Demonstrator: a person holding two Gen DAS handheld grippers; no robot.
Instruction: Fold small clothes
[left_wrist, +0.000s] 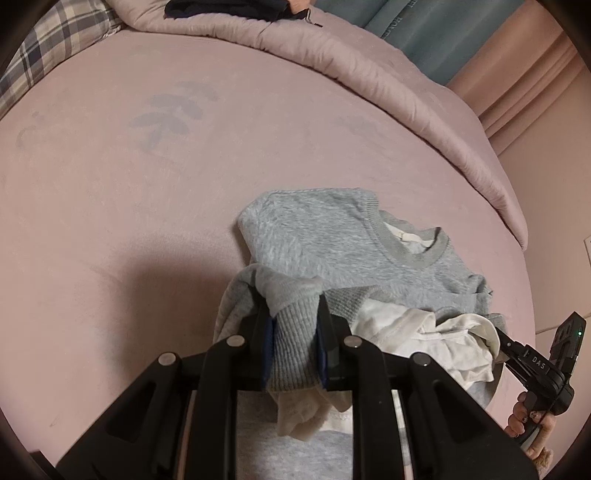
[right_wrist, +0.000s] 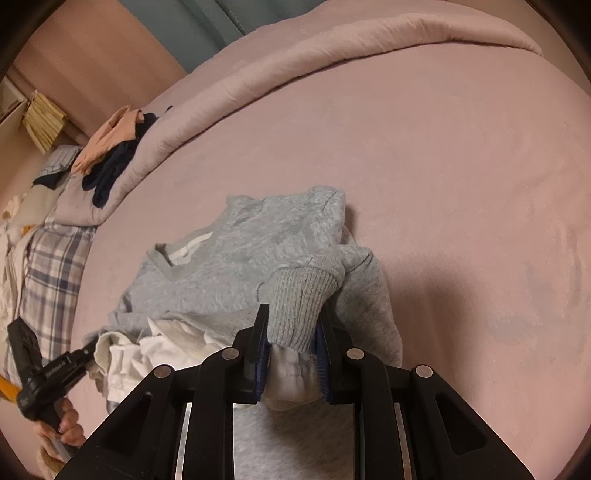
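Clamping ribbed cuffs, the left gripper (left_wrist: 293, 325) and right gripper (right_wrist: 291, 332) each held a sleeve of the grey sweatshirt (left_wrist: 343, 240), which lay half-folded on the pink bed (left_wrist: 110, 184). Its white lining (left_wrist: 424, 332) bunched between them (likely to crease the fold if a cuff slipped). Farther off, a rolled duvet (left_wrist: 369, 74), dark clothes (right_wrist: 110, 170) and a plaid pillow (left_wrist: 55, 48) stood well clear.
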